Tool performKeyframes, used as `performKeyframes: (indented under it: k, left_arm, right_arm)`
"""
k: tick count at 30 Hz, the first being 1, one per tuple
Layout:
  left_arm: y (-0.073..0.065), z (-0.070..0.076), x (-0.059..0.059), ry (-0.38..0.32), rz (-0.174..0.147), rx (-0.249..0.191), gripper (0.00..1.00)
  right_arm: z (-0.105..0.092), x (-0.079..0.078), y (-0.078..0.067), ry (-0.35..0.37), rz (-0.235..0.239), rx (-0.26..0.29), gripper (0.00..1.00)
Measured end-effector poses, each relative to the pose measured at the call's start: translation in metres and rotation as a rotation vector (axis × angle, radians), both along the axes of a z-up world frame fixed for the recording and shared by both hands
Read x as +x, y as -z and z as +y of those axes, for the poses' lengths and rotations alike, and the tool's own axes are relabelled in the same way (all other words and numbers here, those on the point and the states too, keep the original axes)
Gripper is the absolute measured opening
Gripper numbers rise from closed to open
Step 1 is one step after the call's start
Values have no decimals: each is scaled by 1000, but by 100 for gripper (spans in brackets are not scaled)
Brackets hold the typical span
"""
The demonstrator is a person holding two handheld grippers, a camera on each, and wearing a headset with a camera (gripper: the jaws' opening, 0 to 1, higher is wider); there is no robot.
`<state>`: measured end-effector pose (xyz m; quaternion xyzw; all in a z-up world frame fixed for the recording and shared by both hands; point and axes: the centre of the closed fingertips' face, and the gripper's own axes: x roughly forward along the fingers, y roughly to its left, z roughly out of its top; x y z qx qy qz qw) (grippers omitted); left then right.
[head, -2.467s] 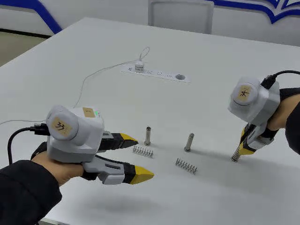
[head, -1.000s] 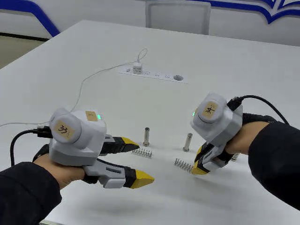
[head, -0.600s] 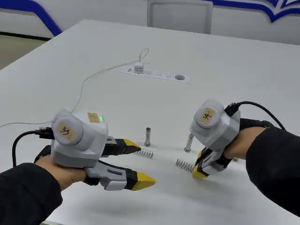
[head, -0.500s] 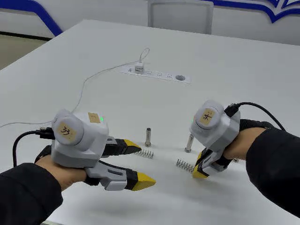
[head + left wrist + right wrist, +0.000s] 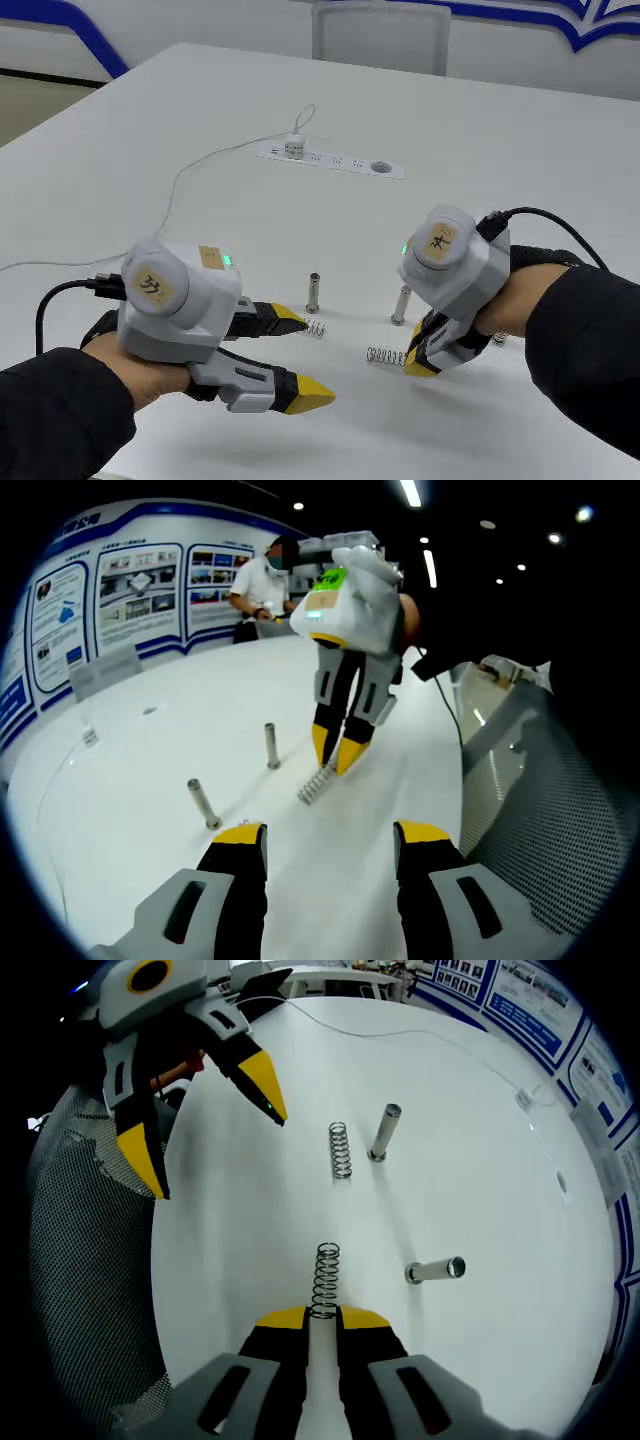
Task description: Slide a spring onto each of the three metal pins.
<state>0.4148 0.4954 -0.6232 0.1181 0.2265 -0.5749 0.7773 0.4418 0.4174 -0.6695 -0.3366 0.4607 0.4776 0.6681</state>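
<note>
Two bare metal pins (image 5: pixel 314 292) (image 5: pixel 402 304) stand upright at mid-table. My right gripper (image 5: pixel 418 360) is shut on one end of a spring (image 5: pixel 384 355), which sticks out to the left just above the table. In the right gripper view that spring (image 5: pixel 325 1278) juts forward from the closed gripper (image 5: pixel 310 1318), with a pin (image 5: pixel 435 1270) to its right. A second spring (image 5: pixel 316 328) lies flat near the left pin, partly behind my left gripper (image 5: pixel 300 355), which is open and holds nothing. The left gripper view has the open gripper (image 5: pixel 330 845) facing both pins (image 5: pixel 271 746) (image 5: pixel 202 803).
A white power strip (image 5: pixel 330 160) with a plugged-in charger (image 5: pixel 293 147) and a trailing cable (image 5: pixel 210 153) lies farther back on the white table (image 5: pixel 150 200). A chair (image 5: pixel 380 30) stands at the far edge. A person (image 5: pixel 262 575) stands in the background.
My right gripper came left from the far-right pin to the loose spring and shut on its end, drawing it slightly left. My left gripper crept forward toward the other spring.
</note>
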Motion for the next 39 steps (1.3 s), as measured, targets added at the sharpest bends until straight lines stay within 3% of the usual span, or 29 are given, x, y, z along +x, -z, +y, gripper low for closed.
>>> performKeyframes:
  k: [9,18,26,39]
  left_arm:
    - [3,-1,-2,20,-7,16,50]
    - [5,-1,-3,32,-23,33,48]
    - [6,-3,-6,70,-77,56,40]
    - [2,-9,-10,133,-143,51,18]
  right_arm:
    - [10,-11,-14,-37,-1,8,11]
    - [35,-28,-40,-109,27,75,11]
    - [54,-39,-55,-173,35,104,11]
    - [63,-45,-63,-198,44,113,11]
